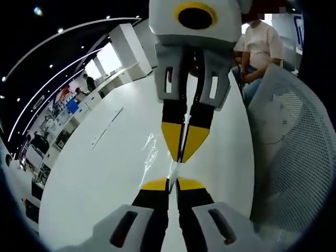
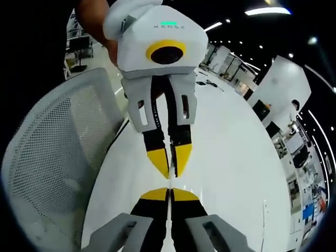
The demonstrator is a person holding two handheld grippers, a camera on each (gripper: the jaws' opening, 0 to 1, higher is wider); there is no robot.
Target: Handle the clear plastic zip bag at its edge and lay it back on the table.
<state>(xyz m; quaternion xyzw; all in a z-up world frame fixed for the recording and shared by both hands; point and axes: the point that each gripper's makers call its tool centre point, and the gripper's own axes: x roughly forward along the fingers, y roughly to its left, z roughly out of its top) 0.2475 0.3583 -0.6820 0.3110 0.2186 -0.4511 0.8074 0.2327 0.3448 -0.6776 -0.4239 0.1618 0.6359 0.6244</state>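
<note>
Bright office space spreads behind a long white worktop (image 1: 94,173), with desks and ceiling lights far off at 10 o'clock in the left gripper view and a seated person (image 1: 260,44) at 1 o'clock. A white mesh chair (image 1: 289,142) stands just beside the worktop at 3 o'clock there, and at 9 o'clock in the right gripper view.

The two grippers face each other tip to tip over the worktop. The left gripper (image 1: 172,184) has its jaws pressed together with no gap to speak of, and a thin clear film rises between the yellow tips. The right gripper (image 2: 169,194) is likewise clenched, and in the left gripper view it comes down from 12 o'clock with its jaws closed on the same film. That film is the clear plastic zip bag (image 1: 152,152); its crinkled, glinting body trails toward 10 o'clock from the pinch, apparently just above or brushing the worktop. How much of it rests there I cannot tell.

By my reading, the edge-handling step is in hand, with both grippers pinching one edge close together. The next move calls for lowering the bag flat onto the worktop, then releasing both pairs of jaws without dragging the film
</note>
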